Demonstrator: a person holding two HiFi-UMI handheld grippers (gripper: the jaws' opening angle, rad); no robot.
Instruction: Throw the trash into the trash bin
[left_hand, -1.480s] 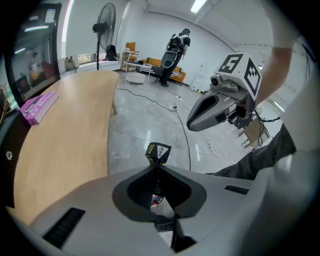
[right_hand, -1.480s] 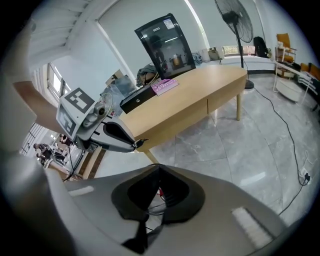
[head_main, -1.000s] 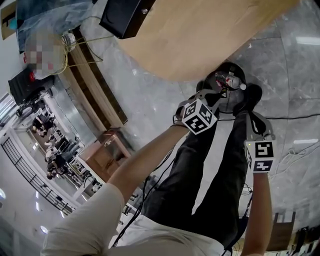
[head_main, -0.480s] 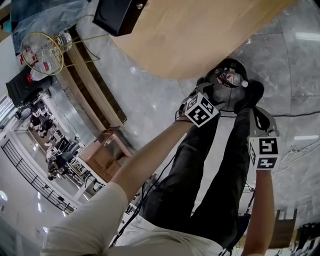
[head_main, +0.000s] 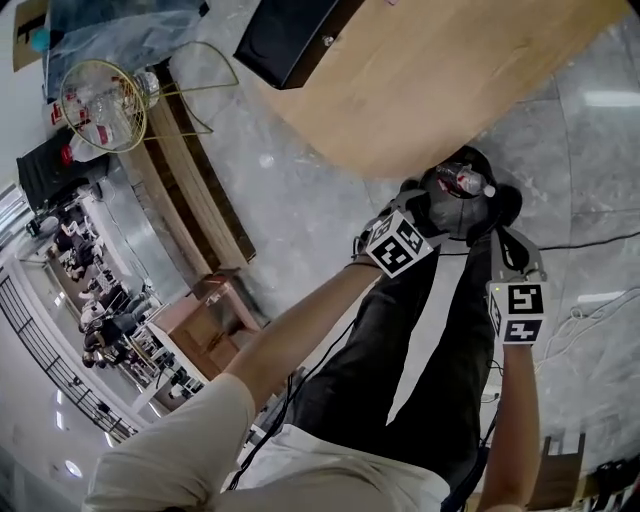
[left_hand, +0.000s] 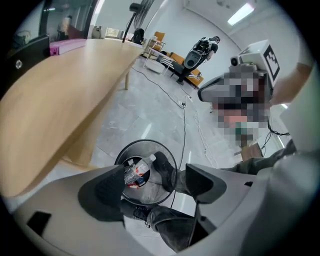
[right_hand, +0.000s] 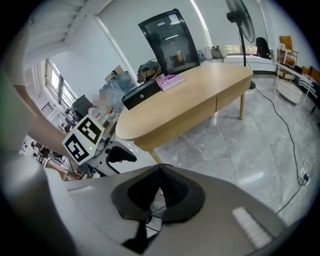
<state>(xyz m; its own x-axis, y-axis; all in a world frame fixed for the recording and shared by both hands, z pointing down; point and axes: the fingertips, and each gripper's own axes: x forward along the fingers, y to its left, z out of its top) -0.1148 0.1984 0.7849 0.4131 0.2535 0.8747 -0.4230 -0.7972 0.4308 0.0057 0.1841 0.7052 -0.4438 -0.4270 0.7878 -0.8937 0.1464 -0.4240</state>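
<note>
On the grey marble floor (head_main: 300, 190), the black wire-mesh trash bin (left_hand: 145, 142) (one o'clock of the left gripper (left_hand: 155, 174)) held the clear plastic bottle (left_hand: 139, 170). The left jaws had just been opening and stood spread and empty, so the throw looked done. The right gripper (right_hand: 160, 186) jaws were pressed together.

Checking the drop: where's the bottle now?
The bottle lies in the bin on the floor by the table's end; left gripper view shows it below the left gripper, whose jaws have just been opening, empty.

Grey marble-tiled floor (head_main: 300, 190) with a glossy sheen, ceiling strip lights (left_hand: 245, 12) above. Oval light-wood table (right_hand: 200, 87); pedestal fan (right_hand: 239, 15) beyond its far end. Black cable (right_hand: 287, 135) trails across the floor. Windows (right_hand: 55, 82) in the white wall.
</note>
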